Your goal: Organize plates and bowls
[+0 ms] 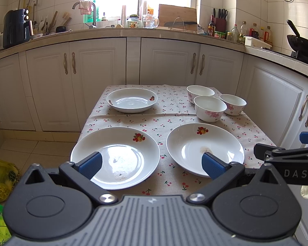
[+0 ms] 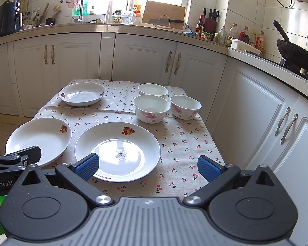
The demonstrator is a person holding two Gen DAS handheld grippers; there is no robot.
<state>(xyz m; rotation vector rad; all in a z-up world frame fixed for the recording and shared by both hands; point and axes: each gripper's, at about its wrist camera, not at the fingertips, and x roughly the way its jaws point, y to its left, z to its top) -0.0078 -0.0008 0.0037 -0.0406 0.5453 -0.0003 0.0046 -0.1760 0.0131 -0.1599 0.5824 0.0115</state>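
Left wrist: cherry-print tablecloth [image 1: 174, 121] before white kitchen cabinets [image 1: 92, 78].

- The left gripper [image 1: 152, 165] is held level and low at the near edge of the scene, its jaws spread wide with nothing between them.
- Its blue fingertips [image 1: 91, 164] angle inward from black linkage arms; the other pad sits far off to the right.
- The right gripper [image 2: 148, 168] hangs at much the same height, jaws equally wide apart and empty.
- Each device shows at the edge of the other's view: the right gripper [image 1: 287, 160] just beside the left one's right flank, the left gripper [image 2: 14, 160] at the right one's left.
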